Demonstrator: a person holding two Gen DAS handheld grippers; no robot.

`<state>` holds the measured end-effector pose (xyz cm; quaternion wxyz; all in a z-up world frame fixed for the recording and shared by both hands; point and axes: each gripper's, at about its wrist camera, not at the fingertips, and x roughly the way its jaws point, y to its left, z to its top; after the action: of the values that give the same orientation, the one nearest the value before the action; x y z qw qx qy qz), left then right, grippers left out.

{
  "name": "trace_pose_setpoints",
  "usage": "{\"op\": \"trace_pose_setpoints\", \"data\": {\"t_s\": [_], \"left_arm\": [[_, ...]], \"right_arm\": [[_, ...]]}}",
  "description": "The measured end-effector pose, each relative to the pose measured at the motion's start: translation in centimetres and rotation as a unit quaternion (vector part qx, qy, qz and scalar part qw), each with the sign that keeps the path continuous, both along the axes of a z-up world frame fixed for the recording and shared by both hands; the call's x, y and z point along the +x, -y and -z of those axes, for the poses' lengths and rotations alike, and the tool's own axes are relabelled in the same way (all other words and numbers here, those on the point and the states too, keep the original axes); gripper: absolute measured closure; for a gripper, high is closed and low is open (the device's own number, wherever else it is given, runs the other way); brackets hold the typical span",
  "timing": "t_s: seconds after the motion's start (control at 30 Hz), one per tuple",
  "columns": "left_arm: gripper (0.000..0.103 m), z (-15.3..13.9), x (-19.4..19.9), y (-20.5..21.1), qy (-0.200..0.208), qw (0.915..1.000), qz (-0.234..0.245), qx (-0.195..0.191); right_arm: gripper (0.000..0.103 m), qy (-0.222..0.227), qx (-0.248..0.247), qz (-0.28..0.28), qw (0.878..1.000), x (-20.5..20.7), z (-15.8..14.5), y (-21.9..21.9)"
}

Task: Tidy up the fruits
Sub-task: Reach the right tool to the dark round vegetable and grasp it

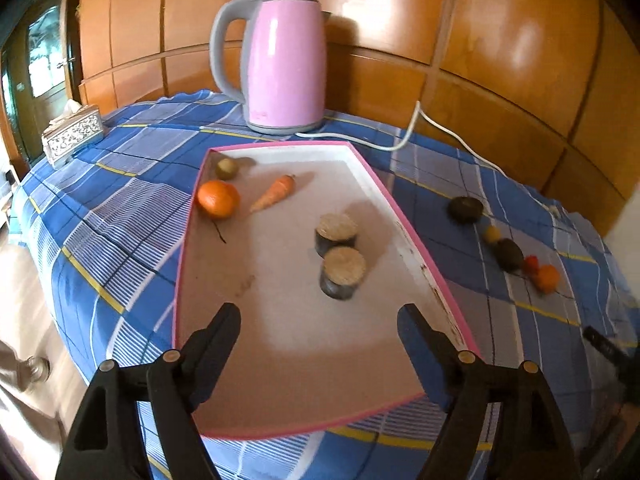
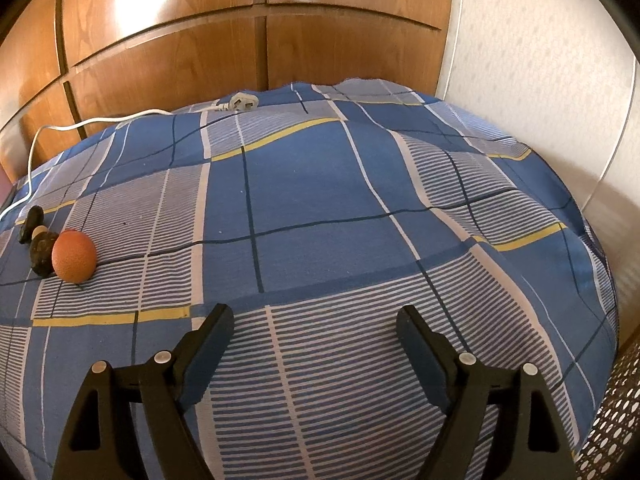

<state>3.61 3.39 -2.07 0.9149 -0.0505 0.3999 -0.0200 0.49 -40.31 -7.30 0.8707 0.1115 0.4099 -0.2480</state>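
Tilting downward over the pink-rimmed tray (image 1: 188, 240), the left gripper (image 1: 319, 320) gapes empty — the right gripper (image 2: 315, 320) likewise, seemingly above bare cloth

1. We see bright glare on the glossy wooden panels (image 1: 400, 20) above the pink kettle (image 1: 280, 64).
2. We get soft shadows right of the kettle.
3. Fruits right of the kettle smear with blur.
4. Fisheye bends everything; corners go black.

Near half of the pink-rimmed white tray (image 1: 416, 240) lies bare; two cut log rounds (image 1: 340, 256) stand mid-tray, a pink kettle (image 1: 286, 64) behind.
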Motion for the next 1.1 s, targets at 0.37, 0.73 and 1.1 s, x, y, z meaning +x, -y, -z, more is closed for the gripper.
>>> {"op": "trace_pose_setpoints", "data": {"t_s": [0.37, 0.73, 1.1], "left_arm": [[0.019, 0.3, -1.0, 1.4, 0.003, 0.9996, 0.028, 0.005], [0.019, 0.4, -1.1, 0.8, 0.004, 0.9997, 0.023, -0.012], [0.015, 0.2, -1.4, -0.6, 0.009, 0.9996, 0.011, -0.026]], "right_arm": [[0.049, -0.002, 0.033, -0.098, 0.995, 2.3, -1.9, -2.8], [0.06, 0.008, 0.05, -0.289, 0.956, 7.8, -6.7, -10.5], [0.046, -0.004, 0.065, -0.325, 0.943, 13.5, -6.9, -16.2]]}}
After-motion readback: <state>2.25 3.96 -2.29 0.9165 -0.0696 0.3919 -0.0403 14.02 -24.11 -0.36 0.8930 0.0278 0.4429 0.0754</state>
